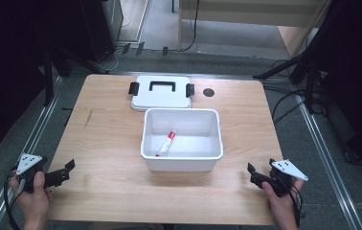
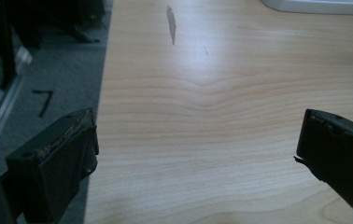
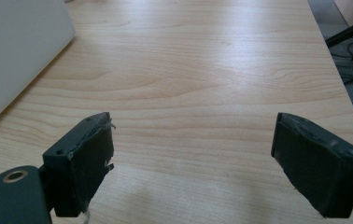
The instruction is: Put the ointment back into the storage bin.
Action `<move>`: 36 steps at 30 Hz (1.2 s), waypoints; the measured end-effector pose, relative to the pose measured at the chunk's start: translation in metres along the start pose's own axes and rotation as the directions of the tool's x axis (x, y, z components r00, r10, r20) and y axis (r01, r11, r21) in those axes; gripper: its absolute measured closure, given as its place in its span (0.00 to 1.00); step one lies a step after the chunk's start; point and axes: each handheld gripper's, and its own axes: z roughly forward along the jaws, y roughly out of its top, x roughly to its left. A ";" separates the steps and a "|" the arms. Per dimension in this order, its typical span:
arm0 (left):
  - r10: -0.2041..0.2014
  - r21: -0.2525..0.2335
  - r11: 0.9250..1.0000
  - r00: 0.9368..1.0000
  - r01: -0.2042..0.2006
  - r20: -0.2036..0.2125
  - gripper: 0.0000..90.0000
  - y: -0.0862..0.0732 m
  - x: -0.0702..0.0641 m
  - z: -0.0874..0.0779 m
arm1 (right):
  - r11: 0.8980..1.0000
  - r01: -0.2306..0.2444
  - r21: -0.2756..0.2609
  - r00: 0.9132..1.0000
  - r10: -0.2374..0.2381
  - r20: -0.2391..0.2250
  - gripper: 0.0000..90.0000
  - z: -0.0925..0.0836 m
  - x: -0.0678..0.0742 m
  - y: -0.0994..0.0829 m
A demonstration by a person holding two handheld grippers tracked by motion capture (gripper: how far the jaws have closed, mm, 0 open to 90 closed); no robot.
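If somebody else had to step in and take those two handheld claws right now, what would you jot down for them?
Left gripper: open, holding nothing, near the left front edge of the table.
Right gripper: open, holding nothing, near the right front edge.
White box: mid-table, uncovered, with a red and white tube lying on its floor.
Lid: flat on the table just behind the box, black handle up, a black latch at each end.
Done, by the look of it: the tube is in the box.
Probably left: put the lid on the box and close its latches.
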 end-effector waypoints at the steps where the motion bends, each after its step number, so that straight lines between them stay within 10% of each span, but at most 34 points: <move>1: 0.006 -0.010 1.000 1.000 -0.006 -0.005 0.00 -0.001 0.000 0.000 | 1.000 -0.006 0.006 1.000 0.006 0.004 0.14 0.000 0.000 0.000; 10: -0.050 -0.037 0.998 0.999 0.050 0.001 0.00 -0.011 0.002 0.008 | 1.000 -0.020 0.022 1.000 0.020 0.011 0.15 0.001 -0.001 0.001; 18: 0.058 -0.028 0.998 0.998 -0.059 -0.033 0.00 -0.014 -0.013 0.013 | 0.999 -0.025 0.034 1.000 0.024 0.018 0.15 0.003 -0.002 0.001; 36: 0.048 0.040 0.998 0.997 -0.046 -0.059 0.00 -0.012 -0.013 0.019 | 0.996 -0.022 0.091 0.999 0.018 0.037 0.15 0.008 0.000 0.002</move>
